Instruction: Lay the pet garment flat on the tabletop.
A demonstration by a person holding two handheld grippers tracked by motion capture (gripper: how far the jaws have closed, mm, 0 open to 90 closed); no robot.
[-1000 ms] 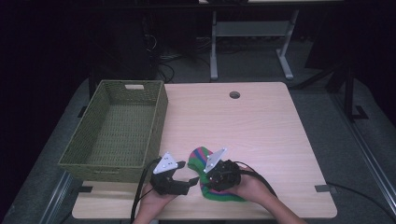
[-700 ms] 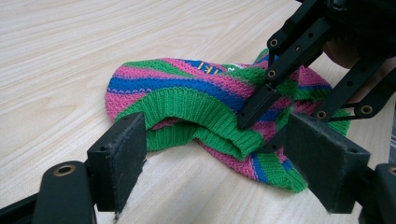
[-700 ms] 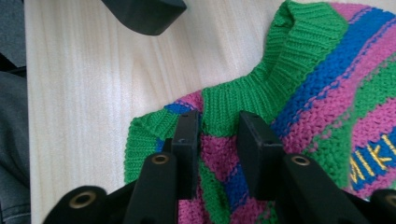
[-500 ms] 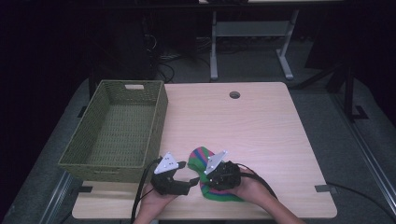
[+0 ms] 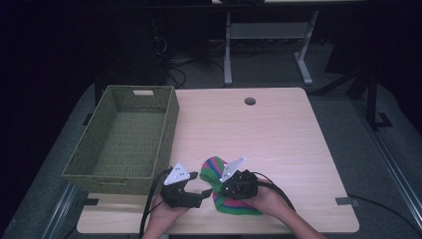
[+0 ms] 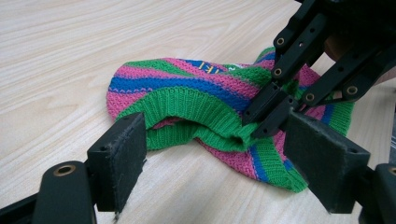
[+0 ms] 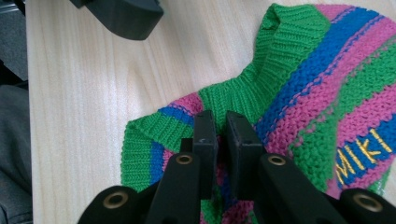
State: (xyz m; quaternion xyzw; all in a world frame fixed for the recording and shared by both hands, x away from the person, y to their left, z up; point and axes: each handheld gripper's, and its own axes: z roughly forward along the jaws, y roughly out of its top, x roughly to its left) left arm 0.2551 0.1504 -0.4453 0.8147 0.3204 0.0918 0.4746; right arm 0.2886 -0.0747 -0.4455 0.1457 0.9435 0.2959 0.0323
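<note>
A knitted hat in green, pink and blue stripes lies near the front edge of the wooden table. My right gripper reaches in from the right and is shut on the hat's green ribbed rim, its jaws pinching a fold of it. That pinch also appears in the left gripper view, on the hat. My left gripper sits just left of the hat, low over the table. It is open, jaws wide apart, with the rim lying between and just beyond them, untouched.
An olive woven basket with nothing in it stands at the table's left side, close behind the left gripper. A cable hole sits near the far edge. A white desk frame stands on the dark floor beyond.
Almost nothing: the right gripper has eased slightly toward the near edge while still holding the hat's rim. The left gripper stays open in the same spot.
</note>
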